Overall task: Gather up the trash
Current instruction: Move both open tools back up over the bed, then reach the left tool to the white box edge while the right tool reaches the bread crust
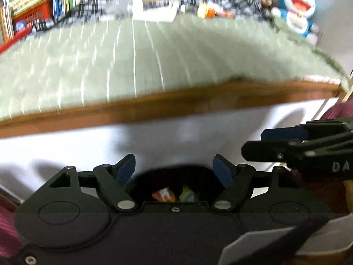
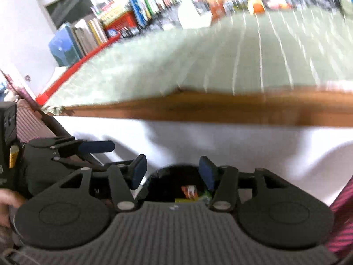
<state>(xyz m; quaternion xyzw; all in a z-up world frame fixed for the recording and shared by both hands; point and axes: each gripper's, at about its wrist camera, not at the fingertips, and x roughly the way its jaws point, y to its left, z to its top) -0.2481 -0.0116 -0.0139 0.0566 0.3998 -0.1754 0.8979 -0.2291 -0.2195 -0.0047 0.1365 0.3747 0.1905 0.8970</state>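
Note:
A black bin (image 1: 154,176) sits low on the white floor, right under both grippers. Inside it lie an orange wrapper (image 1: 164,195) and a green wrapper (image 1: 187,195). My left gripper (image 1: 174,172) hangs above the bin's mouth, open, with nothing between its blue pads. My right gripper (image 1: 253,143) comes in from the right beside it. In the right wrist view the right gripper (image 2: 173,173) is also open and empty over the bin (image 2: 174,170), where the orange wrapper (image 2: 189,192) shows. A blue pad (image 2: 96,146) of the left gripper is at the left.
A table with a green striped cloth (image 1: 132,66) and a wooden front edge (image 1: 176,106) stands ahead. At its far end are a white box (image 1: 154,13), small orange items (image 1: 207,12), a blue plush toy (image 1: 297,8), a red crate (image 1: 33,15) and rows of books (image 2: 143,4).

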